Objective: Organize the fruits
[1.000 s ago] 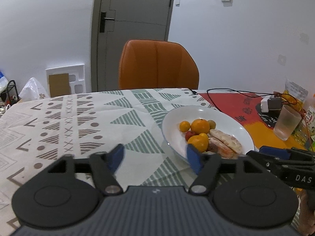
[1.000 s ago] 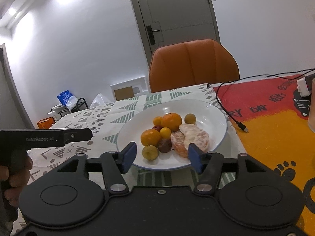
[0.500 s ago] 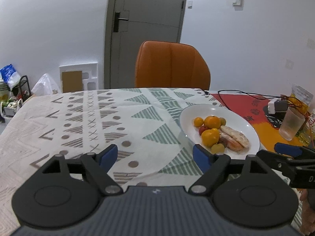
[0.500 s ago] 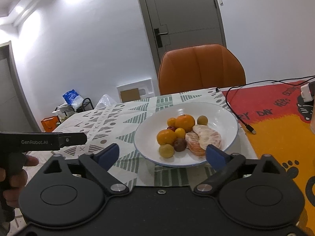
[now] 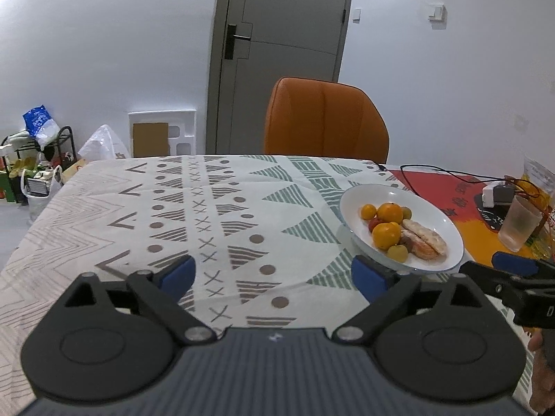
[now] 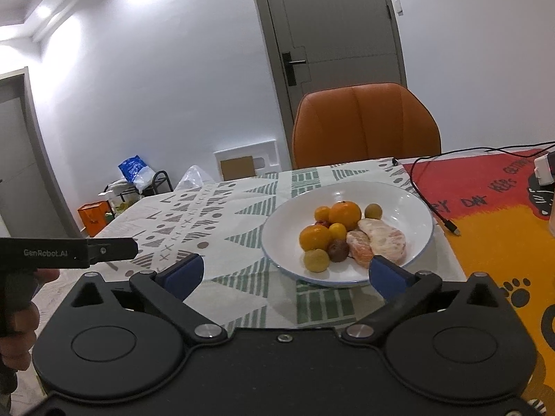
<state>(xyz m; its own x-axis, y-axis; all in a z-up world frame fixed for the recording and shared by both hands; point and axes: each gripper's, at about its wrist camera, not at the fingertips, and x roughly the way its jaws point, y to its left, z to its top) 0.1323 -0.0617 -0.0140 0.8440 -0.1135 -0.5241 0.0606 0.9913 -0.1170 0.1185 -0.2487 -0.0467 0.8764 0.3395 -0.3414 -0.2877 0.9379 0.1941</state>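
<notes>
A white plate [image 6: 412,204] [image 5: 438,216] on the patterned tablecloth holds a pile of fruit: whole oranges [image 6: 344,214] [image 5: 385,235], small yellow and dark round fruits [image 6: 316,260], and peeled citrus halves [image 6: 381,241] [image 5: 424,241]. My right gripper [image 6: 286,272] is open and empty, just short of the plate's near rim. My left gripper [image 5: 274,275] is open and empty over the cloth, left of the plate. The right gripper also shows at the right edge of the left wrist view [image 5: 513,279], and the left one at the left edge of the right wrist view [image 6: 69,251].
An orange chair [image 5: 326,121] stands at the table's far side. A red and yellow mat [image 6: 492,215] lies right of the plate, with a black cable [image 6: 430,204], a white adapter [image 5: 497,196] and a frosted plastic cup [image 5: 520,223]. Floor clutter is at far left.
Both grippers have opened wider and pulled back and up from the plate. The left view has swung left, so the plate now sits further right.
</notes>
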